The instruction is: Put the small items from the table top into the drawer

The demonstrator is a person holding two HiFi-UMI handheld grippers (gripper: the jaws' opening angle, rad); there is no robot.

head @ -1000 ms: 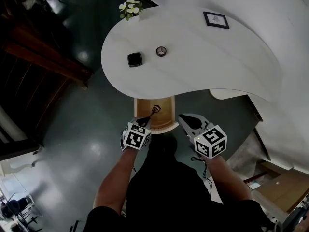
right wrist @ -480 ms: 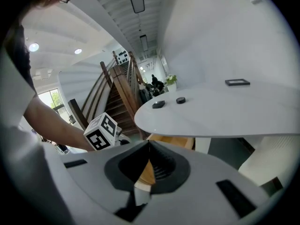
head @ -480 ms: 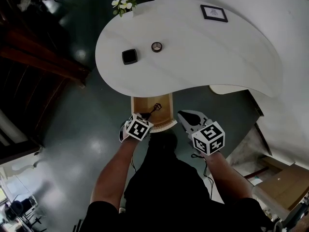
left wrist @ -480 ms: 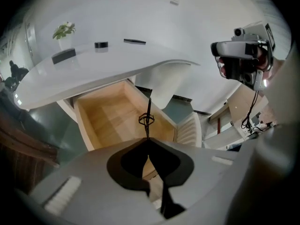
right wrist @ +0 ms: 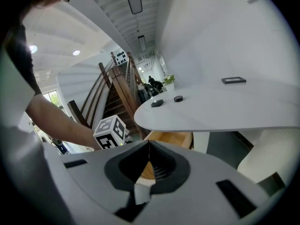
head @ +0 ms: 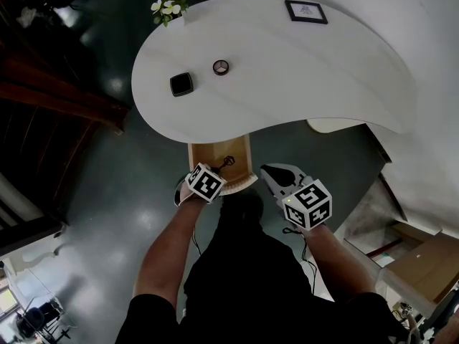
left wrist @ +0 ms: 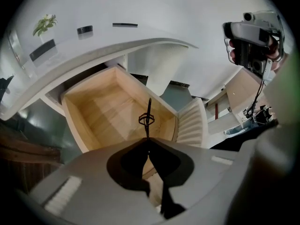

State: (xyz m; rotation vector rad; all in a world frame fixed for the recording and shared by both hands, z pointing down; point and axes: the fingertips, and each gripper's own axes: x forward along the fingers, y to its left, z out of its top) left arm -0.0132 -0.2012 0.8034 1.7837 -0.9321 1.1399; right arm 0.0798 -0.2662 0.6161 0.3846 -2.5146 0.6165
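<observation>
My left tool [left wrist: 149,143] is clenched on a thin black wire clip [left wrist: 147,118], which sticks out above the open wooden drawer [left wrist: 101,111] under the tabletop [head: 308,70]. My right tool [right wrist: 149,146] is shut on nothing, just beside the drawer front. Farther out on the tabletop lie a black square item [head: 181,84] and a small round item [head: 221,67], well apart from a framed picture [head: 306,11].

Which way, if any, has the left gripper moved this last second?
Yes. The left gripper moved forward, farther over the drawer's front-left corner, toward the table.
</observation>
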